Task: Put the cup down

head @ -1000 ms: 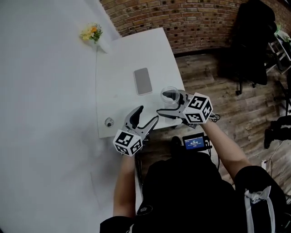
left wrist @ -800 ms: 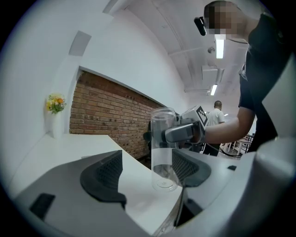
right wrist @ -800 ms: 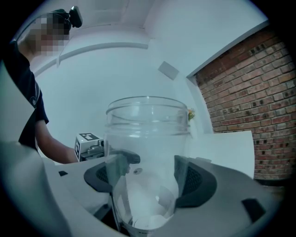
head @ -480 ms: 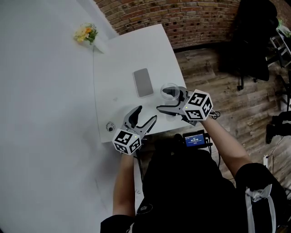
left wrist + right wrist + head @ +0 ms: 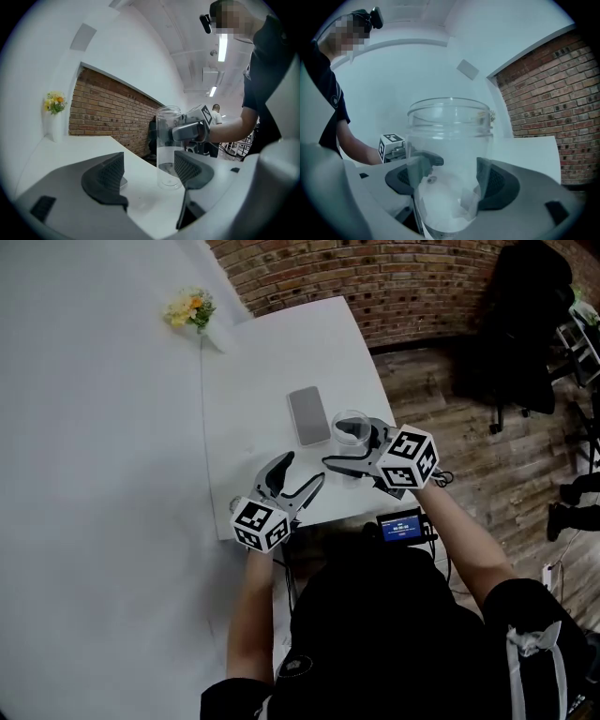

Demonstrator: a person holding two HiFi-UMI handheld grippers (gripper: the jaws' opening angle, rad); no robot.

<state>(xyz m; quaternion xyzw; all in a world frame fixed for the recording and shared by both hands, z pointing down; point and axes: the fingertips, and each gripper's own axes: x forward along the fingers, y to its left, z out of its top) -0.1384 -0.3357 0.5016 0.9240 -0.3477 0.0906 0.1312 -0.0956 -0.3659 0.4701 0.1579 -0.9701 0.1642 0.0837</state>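
Note:
A clear glass cup (image 5: 351, 430) stands upright on the white table (image 5: 272, 352), close to its right edge. My right gripper (image 5: 345, 450) is shut on the cup, one pad on each side of its wall (image 5: 450, 154). In the left gripper view the cup (image 5: 168, 145) rests with its base on the tabletop. My left gripper (image 5: 302, 470) sits at the table's front edge, left of the cup, open with nothing between its jaws (image 5: 149, 176).
A grey phone (image 5: 308, 414) lies flat just left of the cup. A small vase of yellow flowers (image 5: 189, 307) stands at the table's far left corner. A brick wall, wooden floor and a black chair (image 5: 520, 324) lie to the right; a small screen device (image 5: 401, 527) sits below the table edge.
The head view has shifted a little. Both grippers and the cup stay almost where they were, and the jaws have not changed.

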